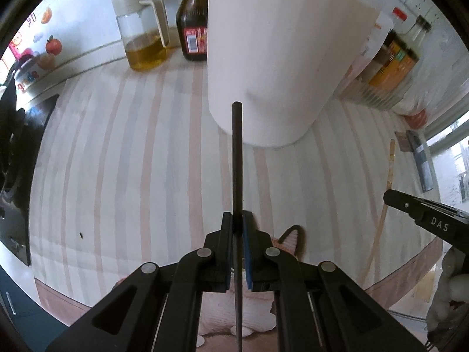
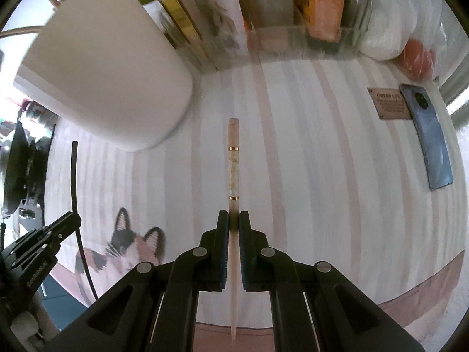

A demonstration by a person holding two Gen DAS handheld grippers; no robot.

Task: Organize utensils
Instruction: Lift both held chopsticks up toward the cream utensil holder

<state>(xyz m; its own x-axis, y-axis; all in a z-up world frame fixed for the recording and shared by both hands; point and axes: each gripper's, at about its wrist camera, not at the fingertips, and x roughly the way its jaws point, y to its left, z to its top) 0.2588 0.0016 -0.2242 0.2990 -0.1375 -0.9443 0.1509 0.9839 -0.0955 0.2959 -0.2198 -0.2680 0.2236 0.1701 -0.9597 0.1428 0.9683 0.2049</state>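
Left tongs (image 1: 238, 223) clamped on black chopstick (image 1: 236, 158), lifted clear of striped tabletop (image 1: 117, 161), tip before white holder (image 1: 272, 67). Right tongs (image 2: 233, 221) clamped on pale chopstick (image 2: 233, 164) with gold bands, also above tabletop, right of holder. Blue phone (image 2: 428, 138) flat near right edge.

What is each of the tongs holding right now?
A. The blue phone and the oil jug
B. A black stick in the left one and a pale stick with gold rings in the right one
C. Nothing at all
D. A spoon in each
B: the left tongs pinch a thin black chopstick, and the right tongs pinch a pale chopstick with two gold rings.
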